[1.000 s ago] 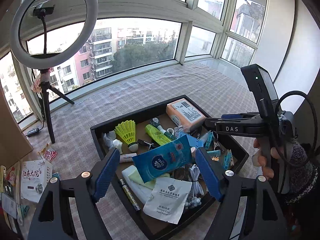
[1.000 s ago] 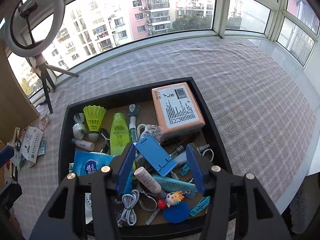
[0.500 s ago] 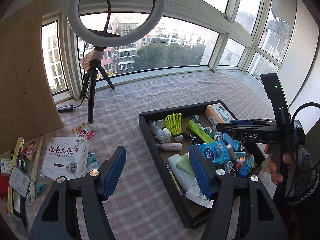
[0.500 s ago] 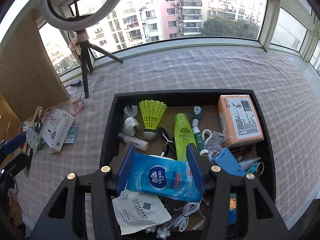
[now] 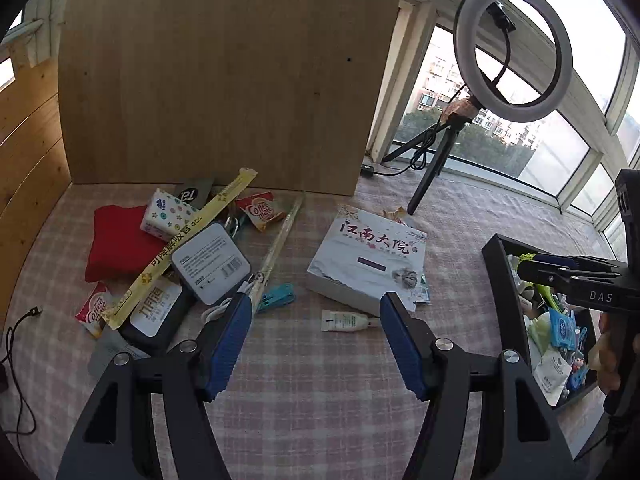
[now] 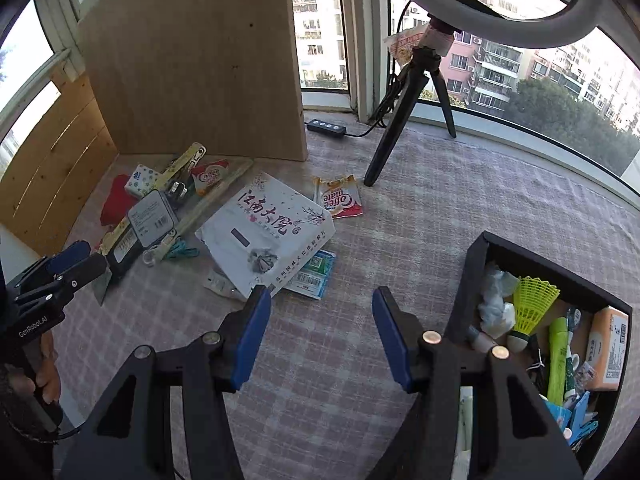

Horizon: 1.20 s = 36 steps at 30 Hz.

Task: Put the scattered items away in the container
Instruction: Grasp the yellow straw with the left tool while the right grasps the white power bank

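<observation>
My left gripper (image 5: 316, 300) hovers over the checked cloth, its jaws opening with nothing between them. Just beyond its fingertips lies a small white tube (image 5: 346, 321), with a teal clip (image 5: 276, 295) to its left and a white printed box (image 5: 368, 260) behind it. A pile with a grey box (image 5: 210, 264) and a red cloth (image 5: 118, 248) lies at the left. My right gripper (image 6: 320, 292) stands open and empty, near the white printed box (image 6: 266, 228). The black container (image 6: 468, 280), holding several items, sits at the right.
A tall wooden board (image 5: 224, 72) stands behind the pile. A ring light on a tripod (image 6: 396, 128) stands at the window side, with a sachet (image 6: 338, 198) near its foot. A cable (image 5: 16, 344) trails at the far left.
Both grippers have swung left, from above the container to the scattered items. The blue tissue pack seen between my left fingers a second ago now lies in the container.
</observation>
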Available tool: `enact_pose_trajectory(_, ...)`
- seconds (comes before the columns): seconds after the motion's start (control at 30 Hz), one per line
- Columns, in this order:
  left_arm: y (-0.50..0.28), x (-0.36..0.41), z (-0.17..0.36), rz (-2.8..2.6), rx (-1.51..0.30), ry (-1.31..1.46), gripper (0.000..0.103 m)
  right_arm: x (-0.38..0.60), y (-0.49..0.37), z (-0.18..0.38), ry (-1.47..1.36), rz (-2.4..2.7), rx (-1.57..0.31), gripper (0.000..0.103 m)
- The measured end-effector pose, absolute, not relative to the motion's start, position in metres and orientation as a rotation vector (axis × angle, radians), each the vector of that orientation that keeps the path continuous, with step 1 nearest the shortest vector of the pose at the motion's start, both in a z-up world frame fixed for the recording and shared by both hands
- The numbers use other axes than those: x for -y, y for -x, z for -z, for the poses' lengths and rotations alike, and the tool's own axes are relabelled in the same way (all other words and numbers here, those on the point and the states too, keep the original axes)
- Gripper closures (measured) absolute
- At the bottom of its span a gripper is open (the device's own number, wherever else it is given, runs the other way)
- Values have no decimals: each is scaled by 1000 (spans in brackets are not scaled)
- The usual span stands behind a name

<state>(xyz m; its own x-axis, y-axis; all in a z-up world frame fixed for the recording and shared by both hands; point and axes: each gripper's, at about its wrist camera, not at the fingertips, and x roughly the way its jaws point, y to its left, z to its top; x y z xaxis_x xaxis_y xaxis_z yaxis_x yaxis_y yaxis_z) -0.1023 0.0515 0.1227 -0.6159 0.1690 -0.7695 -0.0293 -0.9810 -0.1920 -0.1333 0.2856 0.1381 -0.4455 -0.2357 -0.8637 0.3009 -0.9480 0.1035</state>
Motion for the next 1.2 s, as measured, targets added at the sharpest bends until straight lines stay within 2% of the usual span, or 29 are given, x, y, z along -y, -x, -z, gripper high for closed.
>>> enact_pose_trajectory(0.13, 96, 9, -105, -2792, 305, 1394, 39, -224, 142, -130, -1396, 2320, -199, 50)
enact_pose_trajectory(0.4, 114, 79, -82, -2762, 130, 1513, 39, -119, 157, -110, -1306, 2132, -378, 39)
enact_pose_trajectory(0.67, 150, 75, -61, -2626, -13, 1533, 42, -59, 176, -85, -1291, 2049, -495, 38)
enact_pose_trajectory(0.93, 175, 73, -45, -2544, -39, 1564, 49, -32, 195, -57, -1330, 2014, -523, 38)
enact_pose_trajectory(1.1, 186, 70, -37, -2492, -59, 1590, 59, -20, 200, -46, -1333, 1999, -554, 37)
enact_pose_trajectory(1.2, 191, 67, -32, -2474, -70, 1601, 65, -17, 203, -45, -1316, 1997, -538, 32)
